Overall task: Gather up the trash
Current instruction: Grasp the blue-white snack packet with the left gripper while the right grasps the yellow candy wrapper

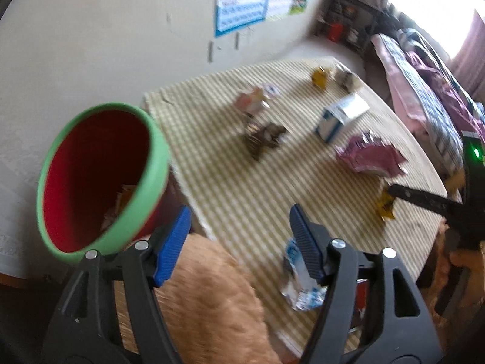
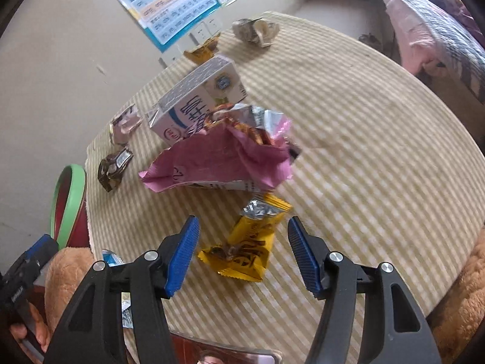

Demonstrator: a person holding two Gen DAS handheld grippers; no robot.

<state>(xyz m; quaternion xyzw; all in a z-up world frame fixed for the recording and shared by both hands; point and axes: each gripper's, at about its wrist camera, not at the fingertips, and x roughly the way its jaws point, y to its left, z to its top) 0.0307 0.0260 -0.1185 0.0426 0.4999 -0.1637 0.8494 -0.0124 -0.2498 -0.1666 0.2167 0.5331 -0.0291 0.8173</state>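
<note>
A red bin with a green rim [image 1: 100,179] stands left of the striped round table [image 1: 242,182], with wrappers inside; it also shows in the right wrist view [image 2: 68,206]. My left gripper [image 1: 239,242] is open and empty, right of the bin, above the table's near edge beside a blue-white wrapper [image 1: 298,285]. My right gripper [image 2: 242,254] is open, its fingers on either side of a yellow wrapper [image 2: 245,248] lying on the table. Behind it lie a pink wrapper [image 2: 224,160] and a milk carton [image 2: 200,100].
More trash lies on the table: a dark wrapper [image 2: 113,166], a small pink packet [image 2: 124,124], a yellow packet [image 2: 201,50] and a crumpled grey wrapper [image 2: 256,32]. A tan plush seat [image 1: 212,300] is at the table's near side. A bed [image 1: 430,85] stands to the right.
</note>
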